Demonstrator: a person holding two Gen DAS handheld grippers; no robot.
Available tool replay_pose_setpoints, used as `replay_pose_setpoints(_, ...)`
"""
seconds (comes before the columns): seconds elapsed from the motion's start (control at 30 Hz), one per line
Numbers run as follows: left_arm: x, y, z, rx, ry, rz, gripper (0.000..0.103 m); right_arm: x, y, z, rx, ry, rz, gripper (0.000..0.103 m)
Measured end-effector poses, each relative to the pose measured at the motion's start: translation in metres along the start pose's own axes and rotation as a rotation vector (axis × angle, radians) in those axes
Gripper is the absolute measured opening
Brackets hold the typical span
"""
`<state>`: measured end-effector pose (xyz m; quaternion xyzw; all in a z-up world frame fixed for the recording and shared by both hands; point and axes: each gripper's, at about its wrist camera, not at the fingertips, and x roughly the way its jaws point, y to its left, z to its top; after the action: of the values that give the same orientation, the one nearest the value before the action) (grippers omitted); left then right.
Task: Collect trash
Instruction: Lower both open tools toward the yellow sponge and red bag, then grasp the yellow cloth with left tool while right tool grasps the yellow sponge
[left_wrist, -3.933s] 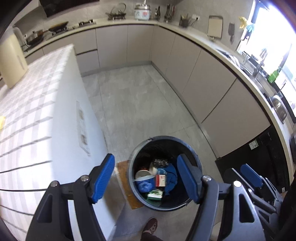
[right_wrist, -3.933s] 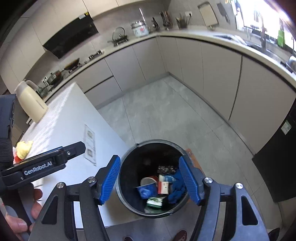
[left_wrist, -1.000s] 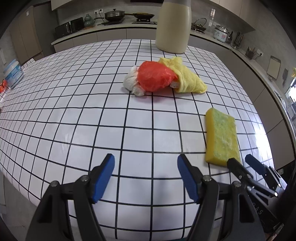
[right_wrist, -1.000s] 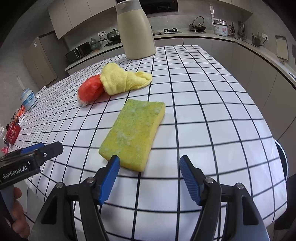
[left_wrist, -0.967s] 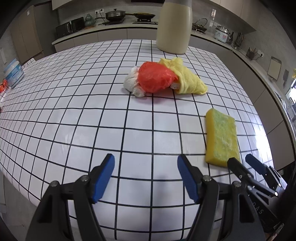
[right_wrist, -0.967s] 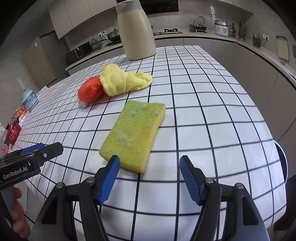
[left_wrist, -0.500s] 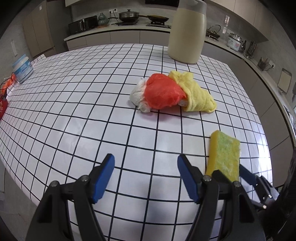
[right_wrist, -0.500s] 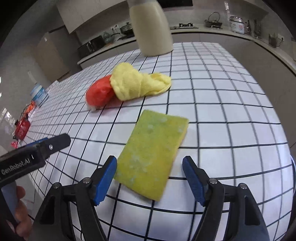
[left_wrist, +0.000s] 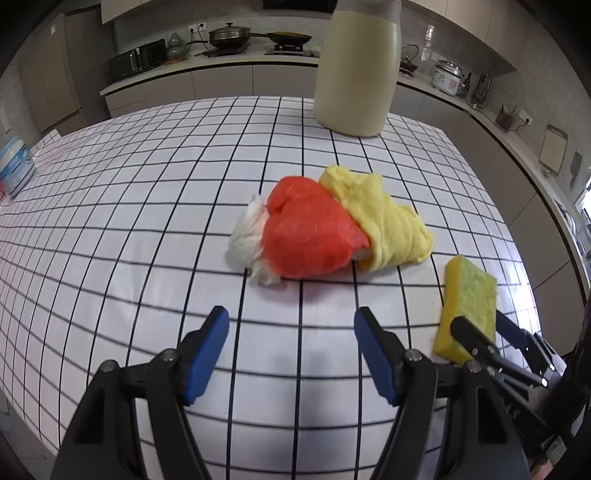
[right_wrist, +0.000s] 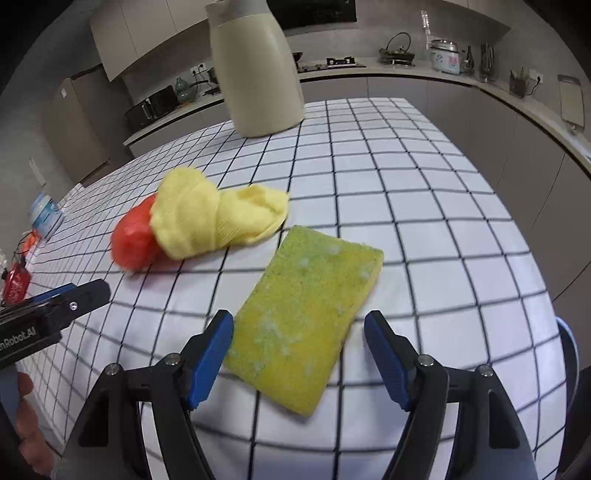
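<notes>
A red plastic bag (left_wrist: 314, 232) with white tissue (left_wrist: 247, 236) lies on the white grid-pattern counter (left_wrist: 129, 221), against a crumpled yellow cloth (left_wrist: 384, 221). A yellow-green sponge (right_wrist: 306, 310) lies to its right. My left gripper (left_wrist: 291, 332) is open and empty, a short way in front of the red bag. My right gripper (right_wrist: 299, 339) is open, its jaws either side of the sponge's near end, not closed on it. The red bag (right_wrist: 133, 240) and cloth (right_wrist: 210, 218) also show in the right wrist view, as does the sponge (left_wrist: 467, 299) in the left wrist view.
A tall cream jug (left_wrist: 358, 66) stands at the counter's far side. A blue-white tub (left_wrist: 14, 170) sits at the far left. Kitchen worktops with pans and a rice cooker (left_wrist: 447, 77) run behind. The counter's right edge drops to the floor.
Both grippers left the trash bin and came over the counter. In the last second both moved forward and lower, the left toward the red bag, the right around the sponge's end.
</notes>
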<state>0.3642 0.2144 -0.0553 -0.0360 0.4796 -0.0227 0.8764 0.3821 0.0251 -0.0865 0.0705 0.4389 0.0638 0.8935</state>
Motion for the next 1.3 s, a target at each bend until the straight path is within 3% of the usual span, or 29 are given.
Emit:
replay_pose_setpoints(0.27,0.006,-0.004,0.025,0.02,-0.023,-0.044,0.072,0.016,-0.017,0.03,0.048,-0.016,-0.056,0.075)
replay_pose_setpoints(0.6,0.026,-0.046,0.06,0.119,-0.043,-0.085,0.072,0.034,-0.025,0.045,0.125,0.032,-0.043,0.076)
replay_pose_setpoints(0.73,0.038,-0.057,0.064,0.134,-0.027,-0.109,0.072,0.035,-0.021,0.046,0.083,0.026,-0.061,0.076)
replay_pose_setpoints(0.97,0.05,-0.074,0.055,0.173,0.005,-0.144,0.071,0.038,-0.032,0.051,0.034,0.002,-0.068,0.06)
replay_pose_setpoints(1.07,0.051,-0.076,0.051,0.167,-0.001,-0.166,0.049,0.037,-0.034,0.052,0.028,-0.004,-0.056,0.052)
replay_pose_setpoints(1.13,0.05,-0.076,0.05,0.17,-0.01,-0.171,0.029,0.035,-0.036,0.051,0.036,-0.012,-0.043,0.048)
replay_pose_setpoints(1.3,0.042,-0.073,0.05,0.137,-0.017,-0.227,0.023,0.026,-0.04,0.05,0.051,-0.034,-0.032,0.047)
